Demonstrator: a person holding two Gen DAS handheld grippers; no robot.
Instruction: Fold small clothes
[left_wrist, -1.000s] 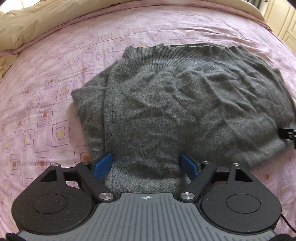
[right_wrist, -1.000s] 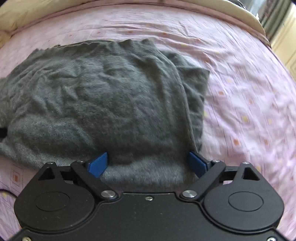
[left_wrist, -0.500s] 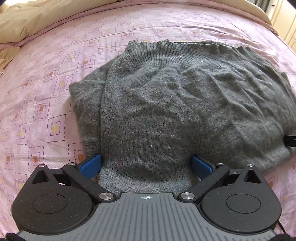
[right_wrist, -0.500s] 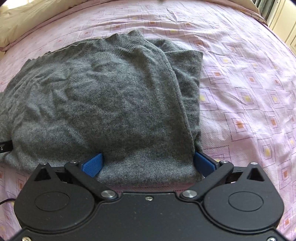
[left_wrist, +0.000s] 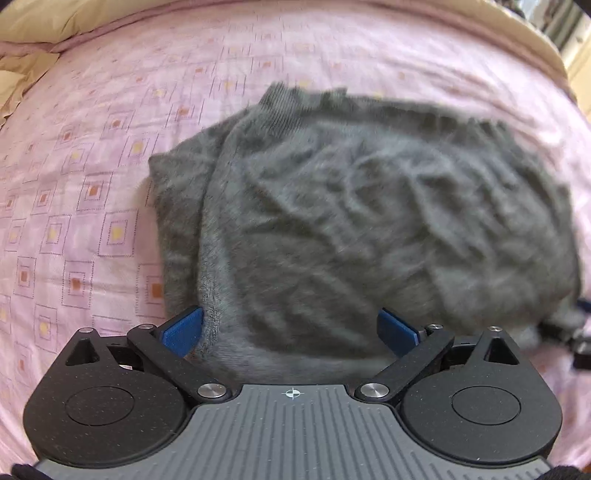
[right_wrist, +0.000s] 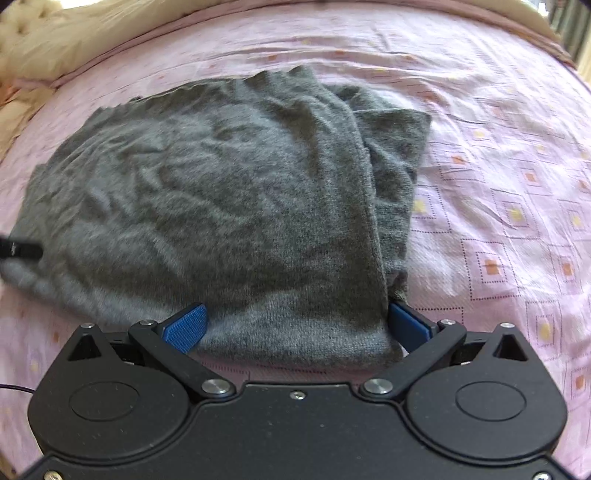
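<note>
Pink patterned bedsheet (right_wrist: 517, 184); grey sweater (right_wrist: 221, 203); left gripper (left_wrist: 291, 328), right gripper (right_wrist: 299, 328) spread wide.

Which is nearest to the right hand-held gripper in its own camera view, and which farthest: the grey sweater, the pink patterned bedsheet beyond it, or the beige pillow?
1. Grey sweater: its near hem lies between the open fingers of the right hand-held gripper.
2. Pink patterned bedsheet: the stretch beyond the sweater's far edge.
3. Beige pillow: far upper left, at the bed's edge.
</note>
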